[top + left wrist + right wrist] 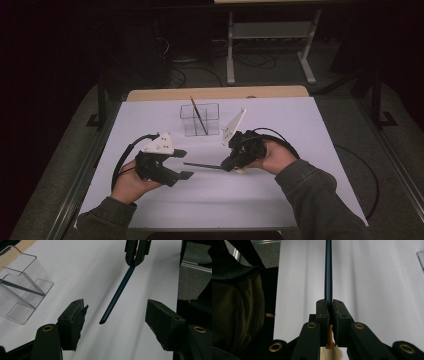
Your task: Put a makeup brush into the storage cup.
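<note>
The paintbrush (202, 165) sits just below the middle of the high view, held level above the white sheet (300, 125), its dark handle pointing toward the left of the frame. The right gripper (231, 166) is clamped tight on it near the bristle end; in the right gripper view the jaws are pressed together on the handle (328, 277), with the orange collar and pale bristles (332, 353) poking out at the bottom of the frame. The left gripper (182, 164) waits at the centre left of the high view with its jaws spread wide and nothing between them; in the left gripper view the free tip of the brush (117, 295) hangs in the gap ahead of the two pads, touching neither. The step in hand looks like a handover, or a two-handed steadying, of the brush. The next move would call for the left gripper to come forward onto the handle tip and close squarely, before the right lets go, or else for the right to carry the brush up to the holder. That clear holder (200, 120) stands in the upper middle of the high view, divided into compartments, and one brush (198, 114) already leans tilted inside it; which compartment it stands in I cannot tell.
</note>
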Demonstrator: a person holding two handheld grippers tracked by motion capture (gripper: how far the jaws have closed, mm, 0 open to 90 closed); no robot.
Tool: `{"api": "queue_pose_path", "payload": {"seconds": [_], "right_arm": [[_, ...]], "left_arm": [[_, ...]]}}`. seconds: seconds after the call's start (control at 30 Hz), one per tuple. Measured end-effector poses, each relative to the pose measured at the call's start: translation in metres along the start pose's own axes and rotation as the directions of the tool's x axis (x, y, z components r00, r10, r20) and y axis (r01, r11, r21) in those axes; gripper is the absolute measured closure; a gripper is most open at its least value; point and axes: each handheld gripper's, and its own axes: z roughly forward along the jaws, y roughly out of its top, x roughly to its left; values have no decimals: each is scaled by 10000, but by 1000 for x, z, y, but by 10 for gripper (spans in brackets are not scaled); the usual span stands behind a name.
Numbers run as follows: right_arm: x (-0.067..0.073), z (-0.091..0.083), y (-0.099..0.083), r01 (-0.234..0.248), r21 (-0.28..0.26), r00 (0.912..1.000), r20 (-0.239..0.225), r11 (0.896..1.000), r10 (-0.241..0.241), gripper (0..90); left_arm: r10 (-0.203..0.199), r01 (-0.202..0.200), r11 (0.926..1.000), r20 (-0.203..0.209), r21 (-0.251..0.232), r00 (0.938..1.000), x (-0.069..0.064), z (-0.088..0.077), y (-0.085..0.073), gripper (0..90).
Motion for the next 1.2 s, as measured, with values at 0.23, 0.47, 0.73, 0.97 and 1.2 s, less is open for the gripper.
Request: {"api": "queue_pose_path", "payload": {"seconds": [0.23,0.47,0.73,0.97,1.2], "right_arm": [[1,2,4,87,21,10000,-42,10000,-87,834],[4,2,11,286,83,9995,-122,9996,-284,834],[8,6,19,519,124,9982,-317,9986,-515,834],[11,10,23,691,190,9965,-482,9974,-681,834],[13,11,25,853,232,9946,-611,9961,-837,834]], "left_arm": [[157,-157,9998,47,84,9999,-2,3,2,318],[399,-405,9990,275,211,9988,-5,5,5,332],[401,-418,9986,498,322,9980,-5,10,6,358],[632,-675,9961,750,561,9952,-5,12,6,425],[696,-784,9940,1122,764,9912,-5,16,5,512]]}}
